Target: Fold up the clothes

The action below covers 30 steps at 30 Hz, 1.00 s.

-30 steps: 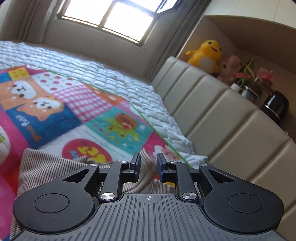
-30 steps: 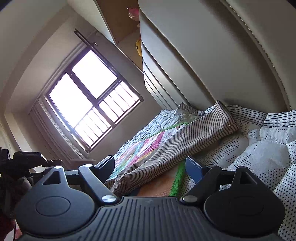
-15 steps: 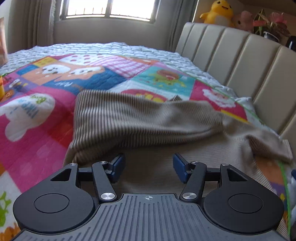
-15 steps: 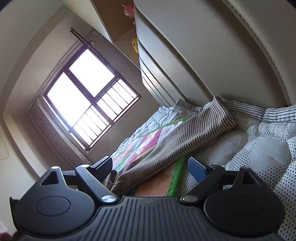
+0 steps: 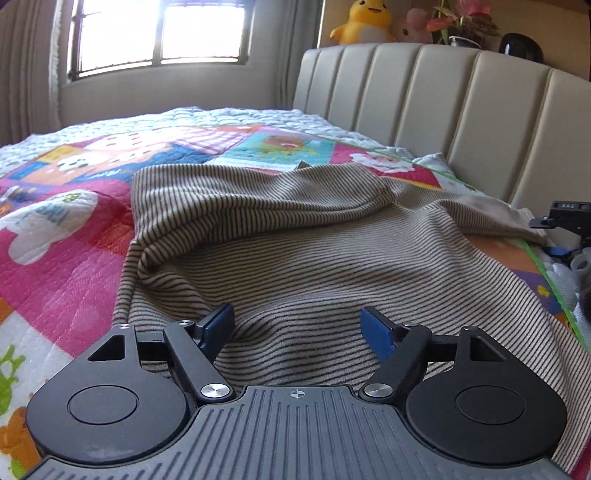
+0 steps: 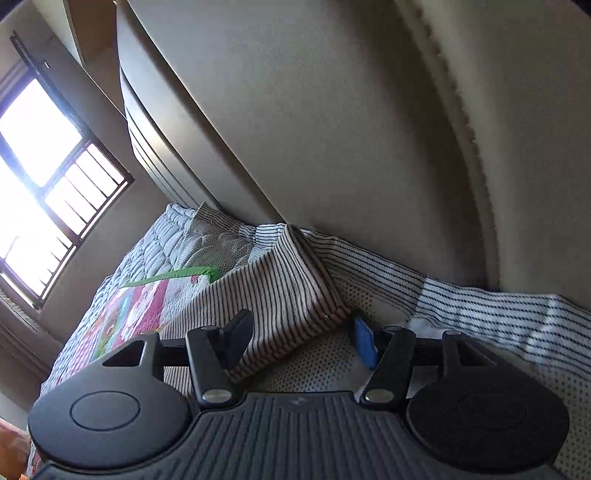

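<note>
One striped garment (image 5: 314,236) lay rumpled on the bed's patchwork quilt (image 5: 74,229), its far sleeve beside the padded headboard (image 5: 443,110); a window (image 5: 159,33) stood beyond. Left tongs (image 5: 301,328) were spread wide over the garment, gripping nothing. Right tongs (image 6: 303,339) were spread, straddling the sleeve's cuff end.

Beige garment with thin dark stripes (image 5: 314,236) lies spread on a colourful patchwork quilt (image 5: 74,206), rumpled, its far portion folded over the near part in a loose ridge. One cuffed end (image 6: 295,280) reaches the quilt's edge near the headboard (image 5: 443,103).
</note>
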### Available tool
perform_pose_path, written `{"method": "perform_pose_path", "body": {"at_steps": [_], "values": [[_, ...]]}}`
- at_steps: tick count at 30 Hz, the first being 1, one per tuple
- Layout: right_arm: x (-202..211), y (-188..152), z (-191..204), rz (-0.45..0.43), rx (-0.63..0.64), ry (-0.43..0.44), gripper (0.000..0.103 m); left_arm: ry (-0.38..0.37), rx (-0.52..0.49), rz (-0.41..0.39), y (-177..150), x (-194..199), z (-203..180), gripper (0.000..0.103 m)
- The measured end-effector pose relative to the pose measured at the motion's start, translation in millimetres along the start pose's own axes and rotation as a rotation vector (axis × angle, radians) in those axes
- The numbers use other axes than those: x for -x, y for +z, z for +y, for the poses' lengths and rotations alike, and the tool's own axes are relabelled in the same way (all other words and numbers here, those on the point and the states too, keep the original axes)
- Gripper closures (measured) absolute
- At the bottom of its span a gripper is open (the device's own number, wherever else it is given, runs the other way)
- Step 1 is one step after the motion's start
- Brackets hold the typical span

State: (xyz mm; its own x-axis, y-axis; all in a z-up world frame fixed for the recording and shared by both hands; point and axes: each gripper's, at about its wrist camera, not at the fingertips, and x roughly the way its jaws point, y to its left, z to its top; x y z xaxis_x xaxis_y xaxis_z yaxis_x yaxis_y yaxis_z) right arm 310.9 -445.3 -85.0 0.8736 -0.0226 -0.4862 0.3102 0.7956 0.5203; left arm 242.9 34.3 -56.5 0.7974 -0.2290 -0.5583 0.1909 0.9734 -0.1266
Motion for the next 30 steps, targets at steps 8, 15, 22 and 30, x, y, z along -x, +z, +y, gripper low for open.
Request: {"method": "perform_pose_path", "body": {"at_steps": [8,15,22,30], "values": [[-10.4,23.4,41.2,-0.018,0.155,-0.041,0.091,-0.027,0.017,0.005,3.4,-4.0,3.2,0.007],[26.6,41.3,128.4,-0.124,0.455,0.028,0.093,-0.084,0.052,0.027,2.3,-8.9,12.5,0.000],[63.0,35.4,253.3,-0.188,0.652,0.185,0.094,-0.204,0.233,-0.033,-2.3,0.1,45.9,0.000],[81.3,-15.1,372.2,-0.132,0.834,0.385,0.094,-0.268,0.335,-0.064,-4.2,5.9,63.7,0.000]]}}
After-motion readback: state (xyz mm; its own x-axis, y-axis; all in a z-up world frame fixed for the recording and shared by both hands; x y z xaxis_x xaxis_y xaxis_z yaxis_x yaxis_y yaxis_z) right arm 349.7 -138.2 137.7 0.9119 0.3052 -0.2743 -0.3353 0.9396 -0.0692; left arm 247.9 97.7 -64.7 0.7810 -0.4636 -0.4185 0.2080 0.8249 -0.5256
